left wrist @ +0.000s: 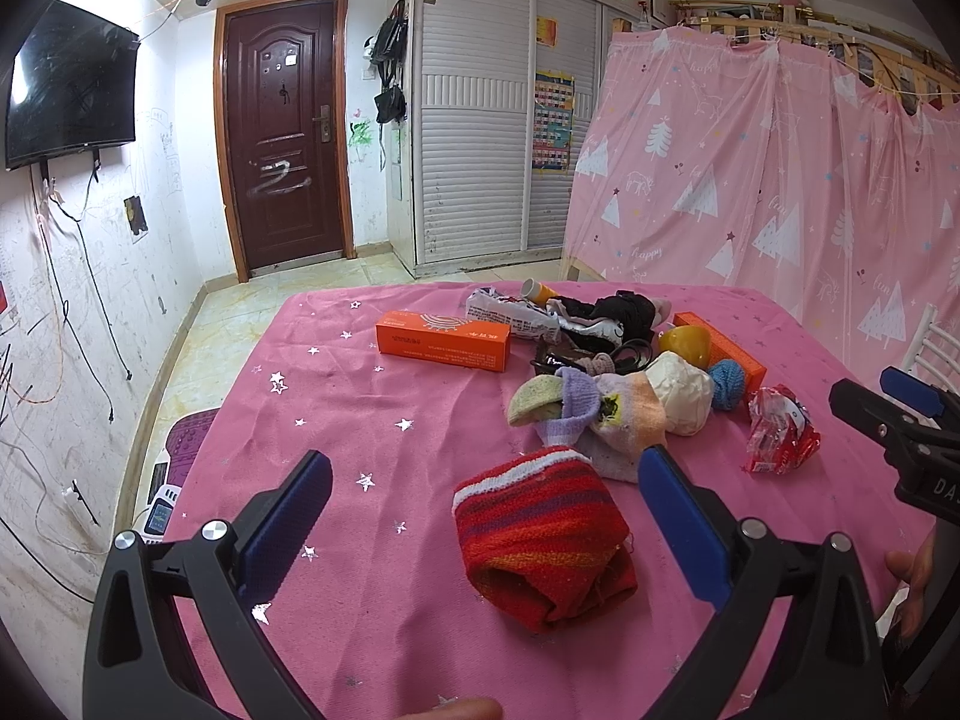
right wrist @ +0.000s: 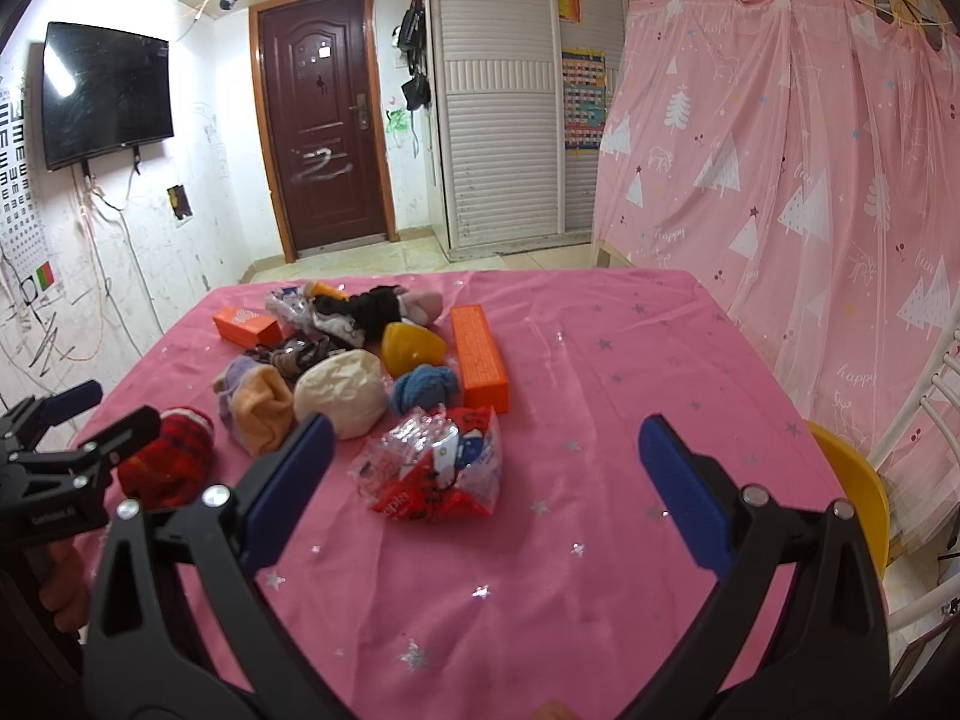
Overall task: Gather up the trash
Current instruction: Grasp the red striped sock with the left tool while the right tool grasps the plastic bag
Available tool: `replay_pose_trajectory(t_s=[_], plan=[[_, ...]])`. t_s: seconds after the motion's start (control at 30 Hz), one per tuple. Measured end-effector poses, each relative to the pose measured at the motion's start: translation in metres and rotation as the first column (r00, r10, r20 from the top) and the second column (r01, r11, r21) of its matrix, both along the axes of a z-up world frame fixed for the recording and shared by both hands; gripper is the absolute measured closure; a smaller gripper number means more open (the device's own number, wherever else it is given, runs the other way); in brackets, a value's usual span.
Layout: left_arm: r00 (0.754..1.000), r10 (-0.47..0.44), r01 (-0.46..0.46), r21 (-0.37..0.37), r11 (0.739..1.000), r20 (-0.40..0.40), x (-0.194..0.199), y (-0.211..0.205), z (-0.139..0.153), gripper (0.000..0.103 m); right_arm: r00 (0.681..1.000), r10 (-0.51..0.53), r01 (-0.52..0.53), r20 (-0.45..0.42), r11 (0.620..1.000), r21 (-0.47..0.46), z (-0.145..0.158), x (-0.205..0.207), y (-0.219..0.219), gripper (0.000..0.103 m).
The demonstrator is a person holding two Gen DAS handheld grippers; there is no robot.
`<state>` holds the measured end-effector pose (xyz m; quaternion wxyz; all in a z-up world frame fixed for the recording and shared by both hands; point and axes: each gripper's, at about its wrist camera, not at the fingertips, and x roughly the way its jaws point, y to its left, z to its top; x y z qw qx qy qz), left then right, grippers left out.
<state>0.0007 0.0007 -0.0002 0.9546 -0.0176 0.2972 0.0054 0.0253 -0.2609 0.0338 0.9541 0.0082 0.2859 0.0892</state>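
A crumpled red and clear plastic wrapper (right wrist: 432,468) lies on the pink tablecloth (right wrist: 600,390), just ahead of my open right gripper (right wrist: 486,427) and nearer its left finger. In the left wrist view the same wrapper (left wrist: 780,432) sits at the right. My left gripper (left wrist: 485,465) is open, and a rolled red striped sock (left wrist: 540,534) lies between its fingers without being touched. A crumpled white packet (left wrist: 510,315) and an orange carton (left wrist: 444,339) lie farther back. A second orange carton (right wrist: 478,357) lies beside the pile.
Rolled socks, a cream ball (right wrist: 342,390), a blue ball (right wrist: 423,387), a yellow cup (right wrist: 411,348) and dark clothing are heaped mid-table. A yellow chair seat (right wrist: 852,480) is at the table's right edge. A pink curtain (right wrist: 780,150) hangs behind.
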Motion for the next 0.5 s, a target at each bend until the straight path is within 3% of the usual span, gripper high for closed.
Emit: replay_pose_trajectory(t_s=[0.13, 0.3, 0.5], plan=[[1.0, -0.002, 0.002, -0.037, 0.999, -0.016, 0.005, 0.006, -0.002, 0.008, 0.999, 0.026, -0.026, -0.038, 1.0, 0.005, -0.003, 0.007, 0.007, 0.006], [1.0, -0.008, 0.006, -0.059, 0.998, -0.03, 0.011, 0.009, -0.005, 0.01, 0.989, 0.122, -0.115, -0.08, 0.99, 0.082, 0.002, 0.017, -0.003, 0.006], [0.996, -0.011, 0.007, -0.036, 0.999, -0.093, 0.016, 0.002, -0.009, 0.033, 0.964, 0.207, -0.201, -0.165, 0.978, 0.047, -0.005, 0.033, 0.003, 0.006]])
